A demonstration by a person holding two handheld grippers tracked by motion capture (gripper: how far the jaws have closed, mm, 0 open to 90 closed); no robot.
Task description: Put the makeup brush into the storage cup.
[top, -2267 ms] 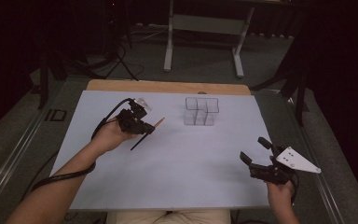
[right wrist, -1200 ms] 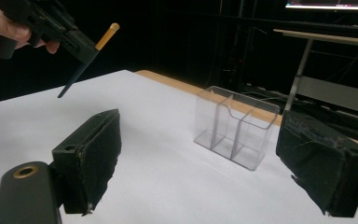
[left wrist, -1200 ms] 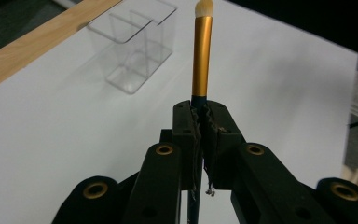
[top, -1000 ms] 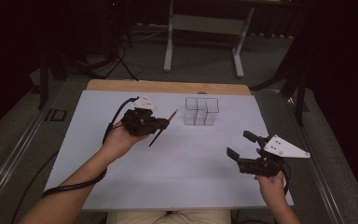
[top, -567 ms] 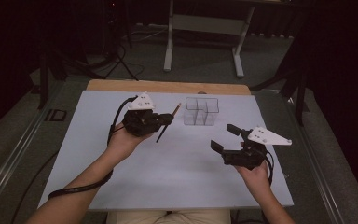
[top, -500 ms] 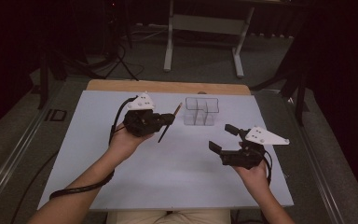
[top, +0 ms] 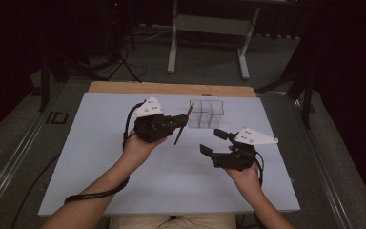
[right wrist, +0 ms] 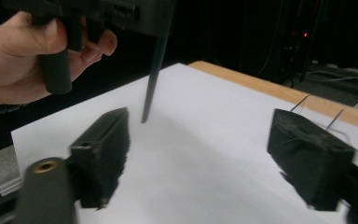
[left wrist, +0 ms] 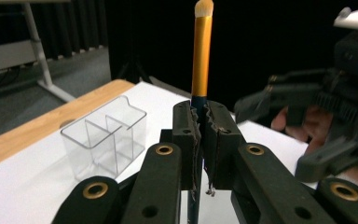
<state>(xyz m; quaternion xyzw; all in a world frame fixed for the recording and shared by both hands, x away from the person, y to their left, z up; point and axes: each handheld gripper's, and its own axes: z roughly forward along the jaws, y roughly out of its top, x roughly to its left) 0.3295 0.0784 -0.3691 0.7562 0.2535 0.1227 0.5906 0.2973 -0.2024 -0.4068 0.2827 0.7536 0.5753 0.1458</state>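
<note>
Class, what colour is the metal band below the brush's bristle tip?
Gold-orange metal band, clearest in the left gripper view.

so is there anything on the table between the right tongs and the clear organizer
No. In the high view, only bare white tabletop separates the open right tongs from the clear organizer.

We note the right gripper with jaws spread wide above the white table; a dark brush handle hangs from the left gripper.
</note>
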